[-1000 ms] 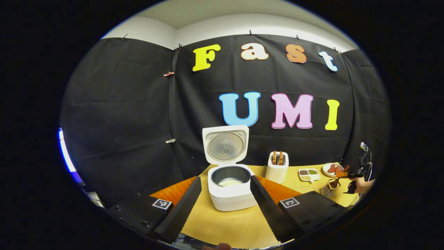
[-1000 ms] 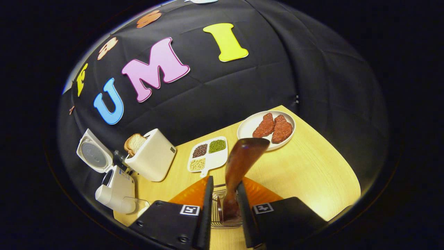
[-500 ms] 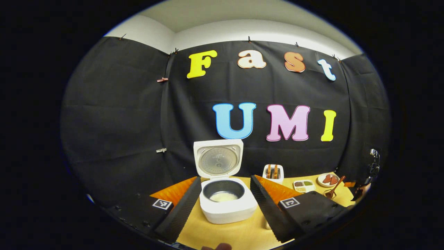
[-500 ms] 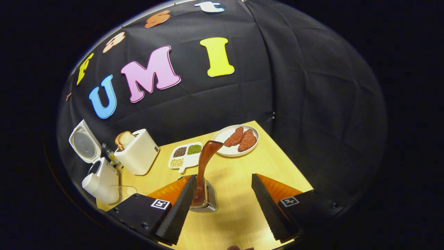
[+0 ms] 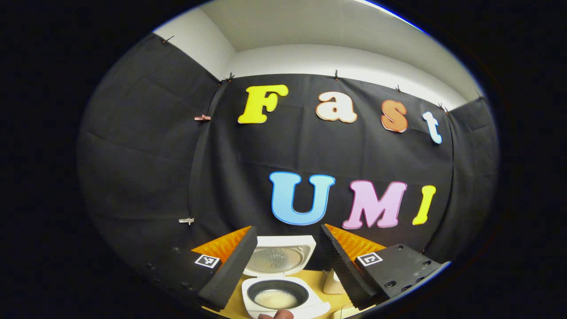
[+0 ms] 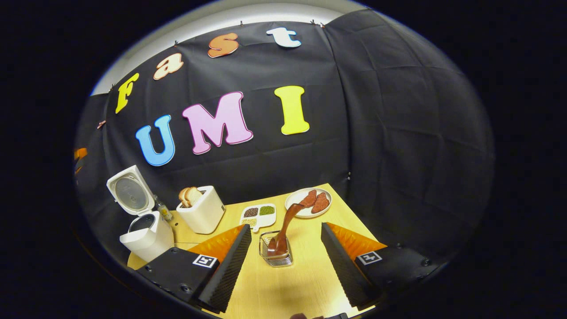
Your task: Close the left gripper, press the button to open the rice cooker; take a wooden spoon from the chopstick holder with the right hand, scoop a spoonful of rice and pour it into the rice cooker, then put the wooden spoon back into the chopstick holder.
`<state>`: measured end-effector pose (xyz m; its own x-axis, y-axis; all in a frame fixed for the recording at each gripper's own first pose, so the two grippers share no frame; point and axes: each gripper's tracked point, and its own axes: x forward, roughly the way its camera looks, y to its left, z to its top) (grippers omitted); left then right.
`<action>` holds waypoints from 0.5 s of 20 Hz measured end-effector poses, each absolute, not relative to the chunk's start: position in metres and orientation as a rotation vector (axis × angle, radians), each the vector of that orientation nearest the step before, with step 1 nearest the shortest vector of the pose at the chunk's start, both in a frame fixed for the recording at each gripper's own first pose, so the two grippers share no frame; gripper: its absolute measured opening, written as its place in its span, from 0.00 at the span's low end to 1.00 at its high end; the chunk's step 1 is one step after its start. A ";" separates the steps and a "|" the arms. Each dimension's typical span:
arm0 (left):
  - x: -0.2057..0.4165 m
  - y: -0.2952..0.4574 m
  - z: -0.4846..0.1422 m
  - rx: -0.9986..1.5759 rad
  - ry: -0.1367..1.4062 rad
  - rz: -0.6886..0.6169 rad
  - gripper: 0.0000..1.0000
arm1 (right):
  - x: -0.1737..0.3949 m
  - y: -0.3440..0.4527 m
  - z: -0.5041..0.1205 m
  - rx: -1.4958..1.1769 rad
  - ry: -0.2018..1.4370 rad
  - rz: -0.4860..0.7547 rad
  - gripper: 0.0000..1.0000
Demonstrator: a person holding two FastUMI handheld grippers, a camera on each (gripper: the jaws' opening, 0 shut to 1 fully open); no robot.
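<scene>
The tabletop [image 6: 305, 283] carries everything, and the rice cooker [image 6: 148, 235] serves as the landmark at its left end. Its lid stands raised, and in the left gripper view the rice cooker [image 5: 279, 297] shows a pale layer of rice in the dark inner pot. Just right of the cooker sits a white toaster [image 6: 201, 215] with bread slices poking out. Further right of it lies a small divided dish of beans [image 6: 258, 215], and beyond that a plate [image 6: 297, 209] with two reddish pieces of meat. Well to the right of the cooker, nearer the front edge, the wire chopstick holder [image 6: 275, 254] holds the wooden spoon [image 6: 288, 226], bowl end up and leaning toward the plate.

The right tool [image 6: 285, 261] is released, its fingers spread wide on either side of the holder and touching neither holder nor spoon. The left tool [image 5: 288, 270] is likewise spread wide, empty, hanging in front of the cooker.

By my reading the spoon is back in its holder and the task looks essentially done. The remaining risk is small: the spoon leans steeply in a light wire holder, so a finger brushing it could tip the holder or flip the spoon out toward the plate.
</scene>
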<state>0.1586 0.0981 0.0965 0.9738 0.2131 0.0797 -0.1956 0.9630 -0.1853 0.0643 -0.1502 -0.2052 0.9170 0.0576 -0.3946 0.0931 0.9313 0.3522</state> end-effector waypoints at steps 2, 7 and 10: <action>0.195 0.114 0.108 -0.184 -0.145 0.203 0.95 | 0.057 -0.144 -0.194 0.324 0.399 -0.023 0.98; 0.278 0.134 0.090 -0.134 -0.114 0.195 0.94 | 0.043 -0.127 -0.166 0.264 0.378 -0.032 0.98; 0.322 0.145 0.067 -0.131 -0.081 0.204 0.94 | 0.034 -0.123 -0.153 0.233 0.362 -0.062 0.98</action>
<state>0.3222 0.1446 0.0669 0.9760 0.2072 0.0672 -0.1966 0.9708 -0.1378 0.0338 -0.1229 -0.1527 0.9336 -0.0190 -0.3578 0.1019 0.9715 0.2142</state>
